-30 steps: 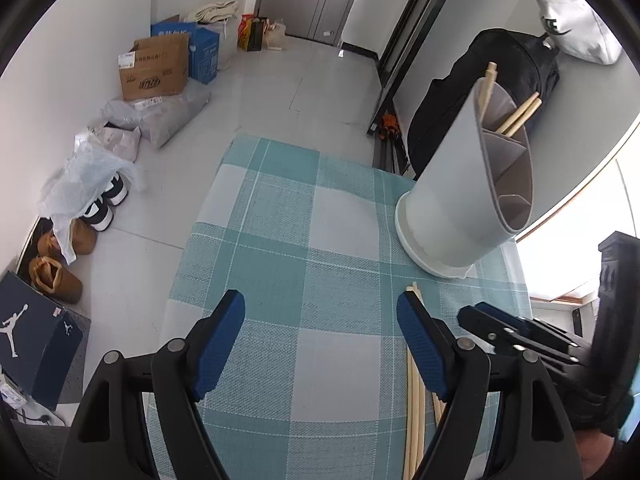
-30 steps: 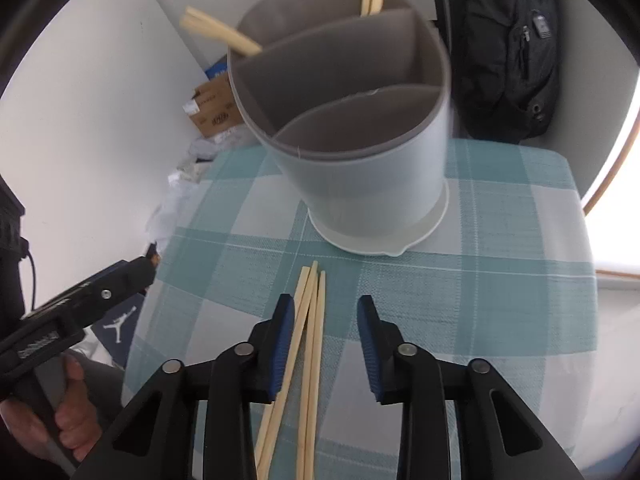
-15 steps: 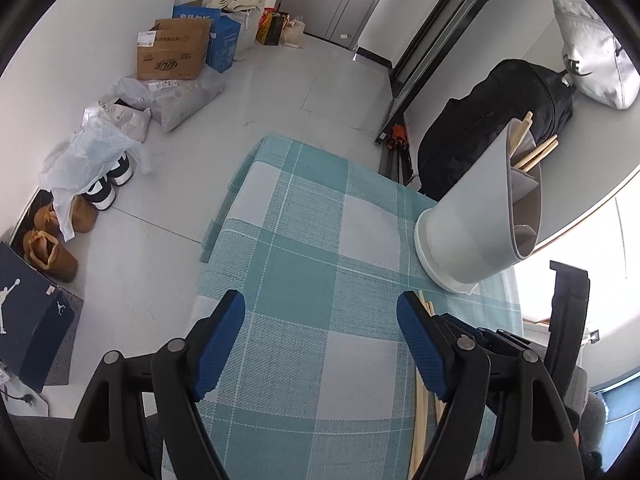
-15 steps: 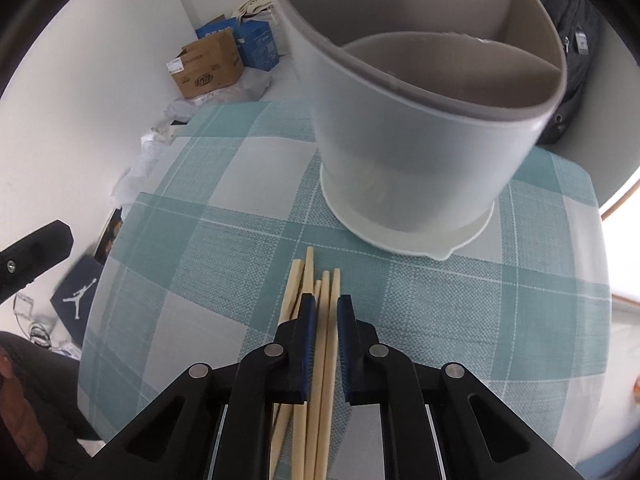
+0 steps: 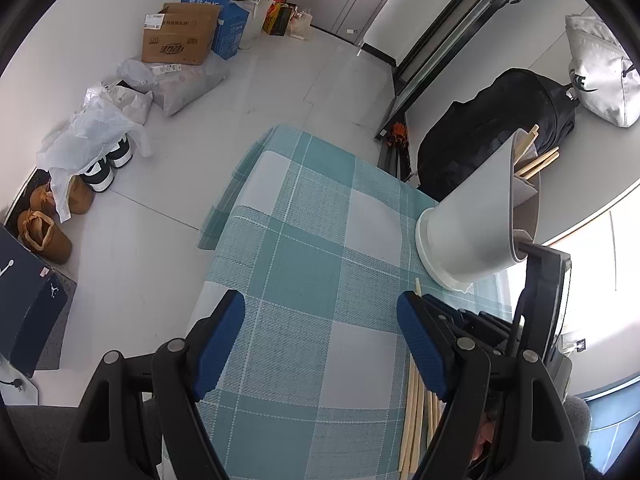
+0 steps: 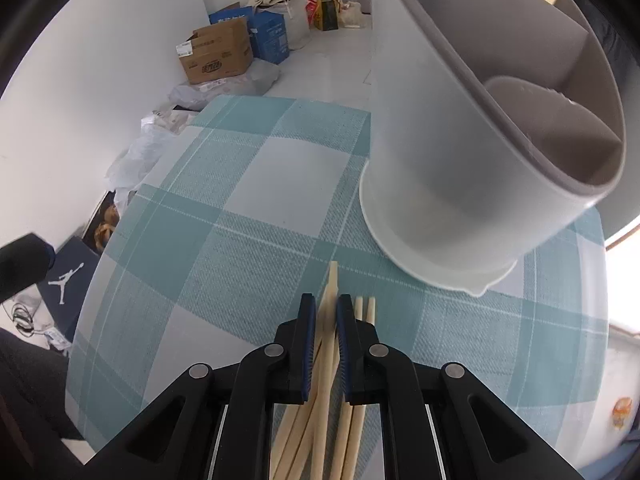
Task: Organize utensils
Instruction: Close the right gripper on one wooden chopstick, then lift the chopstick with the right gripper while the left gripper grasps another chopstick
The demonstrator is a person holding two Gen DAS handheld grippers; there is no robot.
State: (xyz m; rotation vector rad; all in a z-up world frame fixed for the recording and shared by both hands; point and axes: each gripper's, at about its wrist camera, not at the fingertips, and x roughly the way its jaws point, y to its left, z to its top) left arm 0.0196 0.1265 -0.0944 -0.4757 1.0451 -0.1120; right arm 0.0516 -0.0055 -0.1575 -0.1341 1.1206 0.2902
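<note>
Right gripper (image 6: 323, 310) clamped on chopsticks (image 6: 329, 322), lying on checked table (image 6: 240, 216). Left gripper (image 5: 320, 322) spread wide, nothing between pads, over bare cloth. Beyond: grey divided utensil holder (image 6: 460, 184), more chopsticks in far compartment.

The worktop (image 6: 248, 216) carries a checked cloth in teal and pale grey-white with thin white lines. The chopsticks (image 6: 326, 344) are pale natural wood. The utensil holder (image 6: 452, 184) is light grey with a white base. Each tool (image 6: 323, 316) (image 5: 320, 328) is black with blue pads. The backpack (image 5: 500, 132) is black. The cardboard box (image 5: 176, 38) is brown. The floor (image 5: 280, 60) is light grey.
</note>
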